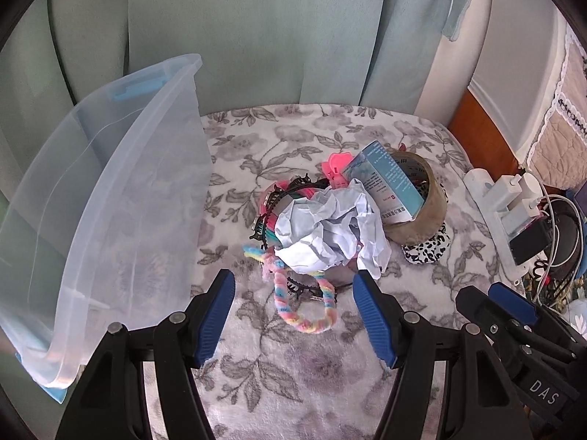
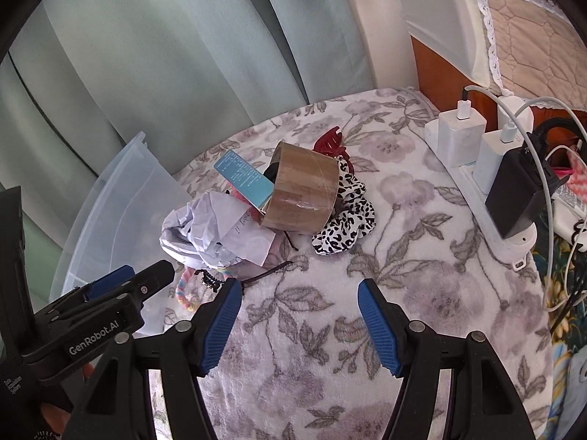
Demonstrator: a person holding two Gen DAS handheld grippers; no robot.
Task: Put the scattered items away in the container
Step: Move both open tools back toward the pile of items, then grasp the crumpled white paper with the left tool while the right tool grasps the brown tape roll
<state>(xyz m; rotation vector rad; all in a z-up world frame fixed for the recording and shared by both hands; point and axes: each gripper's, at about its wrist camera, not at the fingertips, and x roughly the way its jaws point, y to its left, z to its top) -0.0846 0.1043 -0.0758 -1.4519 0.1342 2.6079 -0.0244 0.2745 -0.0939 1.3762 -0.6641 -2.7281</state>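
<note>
Left tool point(image 1: 293, 315): jaws apart, empty, hanging over the floral cover point(image 1: 279, 374), aimed at the pastel braided band point(image 1: 304, 315).
Right tool point(image 2: 300, 321): jaws apart, empty, over bare cover in front of the heap.
Container point(image 1: 110, 198): clear plastic bin at the left of the cover, tilted with its open side toward the heap, empty as far as visible.
Heap: crumpled white paper point(image 1: 330, 231) on top of black toothed headbands point(image 1: 271, 205); pink clip point(image 1: 335, 168) behind.
Tape roll point(image 2: 304, 194): brown, lying tilted on its side, right of the paper; blue box point(image 2: 245, 179) leaning into its core.
Scrunchie point(image 2: 348, 216): black-and-white spotted, touching the tape roll, partly beneath it.
Red claw clip point(image 2: 330, 143): just behind the tape roll.
Power strip point(image 2: 477, 183): white, along the right edge, with chargers and cables plugged in.
Backdrop: pale green curtain point(image 1: 256, 36).
</note>
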